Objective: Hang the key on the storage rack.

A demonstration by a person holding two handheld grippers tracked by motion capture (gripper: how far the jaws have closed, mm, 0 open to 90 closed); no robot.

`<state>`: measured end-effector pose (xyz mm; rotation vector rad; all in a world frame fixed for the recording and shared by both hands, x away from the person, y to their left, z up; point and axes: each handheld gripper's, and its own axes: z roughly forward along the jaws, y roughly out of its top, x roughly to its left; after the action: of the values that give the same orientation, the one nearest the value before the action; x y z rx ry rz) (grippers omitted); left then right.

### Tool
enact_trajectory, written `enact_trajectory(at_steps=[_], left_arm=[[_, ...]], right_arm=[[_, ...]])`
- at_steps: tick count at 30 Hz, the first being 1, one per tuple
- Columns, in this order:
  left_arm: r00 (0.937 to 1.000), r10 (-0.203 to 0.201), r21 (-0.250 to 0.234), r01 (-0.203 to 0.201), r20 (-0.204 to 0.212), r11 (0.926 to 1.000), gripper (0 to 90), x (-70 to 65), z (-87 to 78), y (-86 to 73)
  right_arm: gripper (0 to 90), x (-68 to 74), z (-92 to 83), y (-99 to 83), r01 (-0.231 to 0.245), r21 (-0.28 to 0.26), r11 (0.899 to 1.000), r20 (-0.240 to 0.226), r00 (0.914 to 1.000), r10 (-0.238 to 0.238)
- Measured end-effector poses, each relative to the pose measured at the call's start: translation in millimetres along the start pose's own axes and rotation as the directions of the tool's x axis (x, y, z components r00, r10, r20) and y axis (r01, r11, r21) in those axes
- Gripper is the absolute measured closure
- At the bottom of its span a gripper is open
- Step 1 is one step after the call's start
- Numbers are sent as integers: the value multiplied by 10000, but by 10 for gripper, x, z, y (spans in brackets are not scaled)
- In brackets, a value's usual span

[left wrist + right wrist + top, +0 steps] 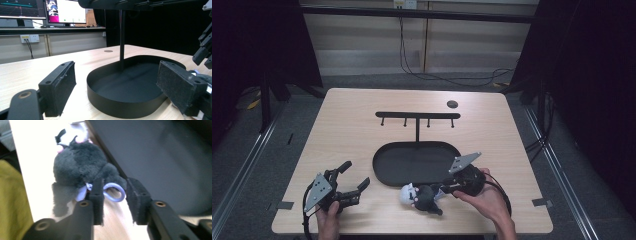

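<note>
A small plush toy (419,196) with a dark body and a white face lies on the table by the front rim of the black oval tray (412,162). From the toy (80,162) a lavender ring (123,192) sticks out. My right gripper (115,190) has that ring between its two pads, and a thin gap shows at the right pad. In the high view the right gripper (443,190) points left at the toy. My left gripper (355,175) rests at the front left, open and empty, and faces the tray (125,110).
A black T-shaped hook rack (417,115) rises from the back of the tray. A small black disc (452,104) lies at the back right of the table. Monitors (65,11) stand on a counter beyond the table.
</note>
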<state>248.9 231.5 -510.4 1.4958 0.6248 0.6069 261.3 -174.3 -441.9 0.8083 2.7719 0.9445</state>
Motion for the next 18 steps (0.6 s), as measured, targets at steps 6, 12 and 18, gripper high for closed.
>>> enact_trajectory(at_steps=[6, 12, 18], left_arm=[[10000, 19, 9, -19, -29, 10000, 152, 1, -2, 1], [10000, 19, -1, -19, -29, 10000, 152, 1, -2, 0], [10000, 17, 2, -17, -29, 10000, 152, 1, -2, 0]], right_arm=[[706, -28, 57, 203, 538, 912, 9944, -488, 9976, -495], [802, -31, 174, 284, 974, 1604, 9822, -727, 9936, -866], [807, -16, 195, 258, 958, 2121, 9725, -1153, 9907, -724]])
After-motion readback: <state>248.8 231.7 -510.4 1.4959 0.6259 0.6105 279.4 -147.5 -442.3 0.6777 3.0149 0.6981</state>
